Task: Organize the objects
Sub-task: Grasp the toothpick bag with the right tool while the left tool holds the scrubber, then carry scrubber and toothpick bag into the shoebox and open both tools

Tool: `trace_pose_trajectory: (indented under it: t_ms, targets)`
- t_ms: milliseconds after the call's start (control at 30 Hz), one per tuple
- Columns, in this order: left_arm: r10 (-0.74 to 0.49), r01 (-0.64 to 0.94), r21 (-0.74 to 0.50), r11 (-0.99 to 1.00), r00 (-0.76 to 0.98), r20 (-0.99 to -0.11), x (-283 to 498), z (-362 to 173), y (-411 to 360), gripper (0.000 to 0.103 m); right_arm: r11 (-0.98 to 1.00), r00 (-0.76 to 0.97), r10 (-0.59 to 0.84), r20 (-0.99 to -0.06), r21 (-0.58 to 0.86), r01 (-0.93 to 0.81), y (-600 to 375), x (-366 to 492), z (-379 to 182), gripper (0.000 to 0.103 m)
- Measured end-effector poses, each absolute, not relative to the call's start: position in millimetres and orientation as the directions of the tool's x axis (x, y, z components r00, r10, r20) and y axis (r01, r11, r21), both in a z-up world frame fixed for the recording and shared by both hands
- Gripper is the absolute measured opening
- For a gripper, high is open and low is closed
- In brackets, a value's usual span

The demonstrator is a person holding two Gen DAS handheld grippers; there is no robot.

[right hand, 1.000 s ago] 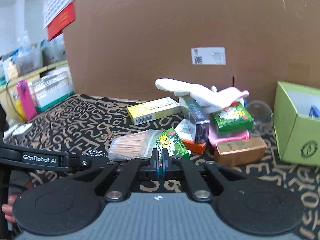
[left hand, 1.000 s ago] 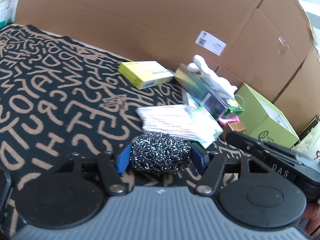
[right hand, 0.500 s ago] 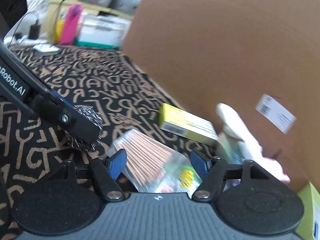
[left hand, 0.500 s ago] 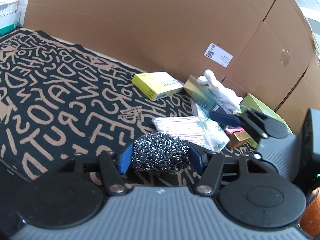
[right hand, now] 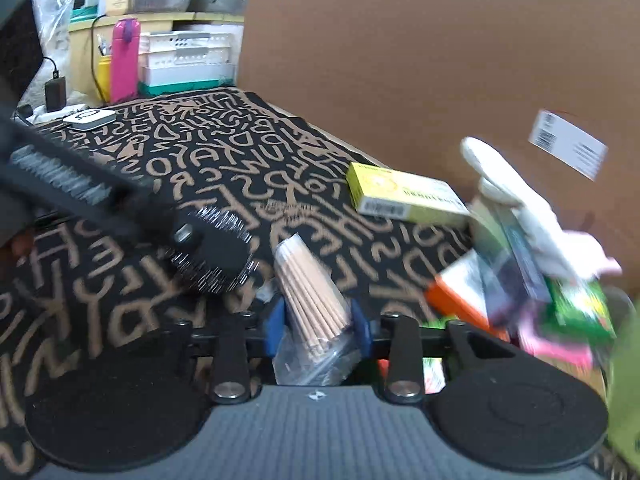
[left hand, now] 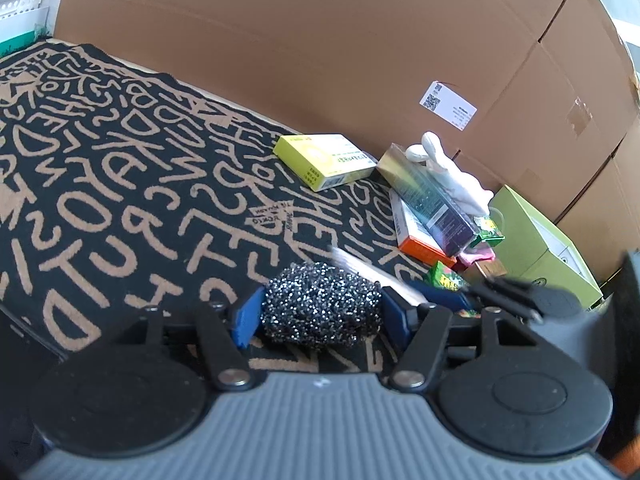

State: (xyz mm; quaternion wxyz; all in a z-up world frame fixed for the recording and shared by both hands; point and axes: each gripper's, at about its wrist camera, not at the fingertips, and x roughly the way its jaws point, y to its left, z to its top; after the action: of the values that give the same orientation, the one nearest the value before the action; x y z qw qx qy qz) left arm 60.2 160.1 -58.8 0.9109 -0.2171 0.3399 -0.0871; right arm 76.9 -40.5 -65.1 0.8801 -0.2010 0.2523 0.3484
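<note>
Left wrist view: left tool (left hand: 322, 314) clenched on steel scourer (left hand: 320, 304), blue pads pressing both sides, low over patterned tabletop (left hand: 120, 184). Advice: keep squeeze light (springy wire ball deforms). Scourer dark, glittery, rounded.

Right wrist view: right tool (right hand: 316, 320) closing around toothpick bag (right hand: 310, 300); bag between pads, apparently touching. Advice: centre bundle before lifting (slippery clear plastic). Toothpicks tan, fanned, near tabletop centre, beside yellow box (right hand: 404, 196).

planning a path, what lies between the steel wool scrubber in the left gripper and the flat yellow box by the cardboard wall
Only bare black-and-tan lettered mat: the left wrist view shows nothing between the steel wool scrubber and the flat yellow box.
</note>
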Motion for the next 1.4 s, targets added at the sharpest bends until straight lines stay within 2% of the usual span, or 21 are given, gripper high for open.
trace_pose_trajectory:
  t_ms: [233,400,667,800,1067,1200,1400]
  targets:
    - [-0.324,0.075,-0.408,0.910,0.744,-0.584,54,-51,140,0.059,0.847,0.687,0.461,-0.561,0.046,-0.530,-113,37,-66,0.031]
    - [-0.341,0.140,-0.363,0.921,0.738,-0.582,51,-41,115,0.051,0.903,0.723,0.416,-0.552,0.159,-0.399,-157,15,-67,0.030]
    - [-0.375,0.285,-0.246,0.927,0.761,-0.530,50,4,66,0.050,0.947,0.807,0.322,-0.496,0.189,-0.261,-204,-1,-56,0.030]
    - [-0.375,0.360,-0.132,0.924,0.779,-0.502,54,33,31,0.050,0.960,0.855,0.274,-0.440,0.184,-0.213,-226,-2,-45,0.030]
    - [-0.487,0.544,-0.008,0.839,0.745,-0.456,70,77,-57,0.050,0.981,0.938,0.140,-0.317,0.170,-0.089,-280,9,-12,0.030]
    - [-0.525,0.590,-0.008,0.807,0.712,-0.465,96,87,-107,0.051,0.989,0.963,0.063,-0.263,0.147,-0.024,-302,27,1,0.030]
    - [-0.598,0.612,-0.163,0.774,0.621,-0.507,161,83,-172,0.050,0.989,0.969,-0.049,-0.242,0.125,0.081,-338,72,9,0.031]
